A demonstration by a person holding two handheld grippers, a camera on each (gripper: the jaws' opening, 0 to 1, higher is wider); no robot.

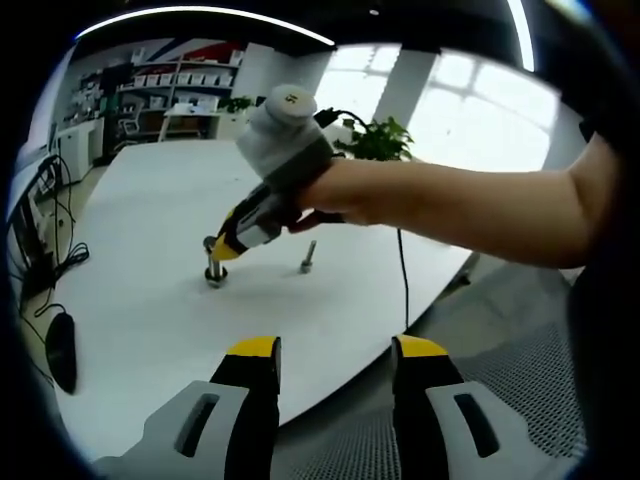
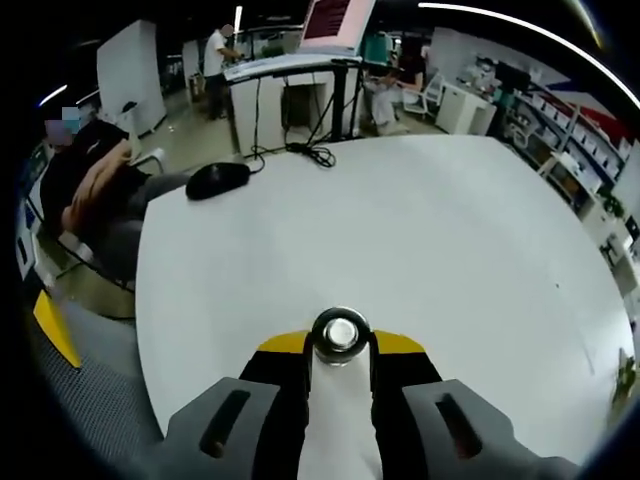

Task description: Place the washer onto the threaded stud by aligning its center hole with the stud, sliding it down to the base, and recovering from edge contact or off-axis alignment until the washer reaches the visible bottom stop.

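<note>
Yellow-tipped left tongs wait spread apart at the bench edge, holding nothing. Right tongs pinch the washer right over one stud, lining up its hole. Another stud stands near.

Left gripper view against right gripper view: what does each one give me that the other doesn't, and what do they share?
Left gripper view: the right gripper from the side, held in a hand, tips down at an upright stud. A second stud stands apart beside it, and the left gripper is open near the table edge. Right gripper view: a look down the stud's axis, with the washer gripped between the jaws and ringing the stud's tip; people and desks are behind. Both: the white table and a black mouse.
</note>
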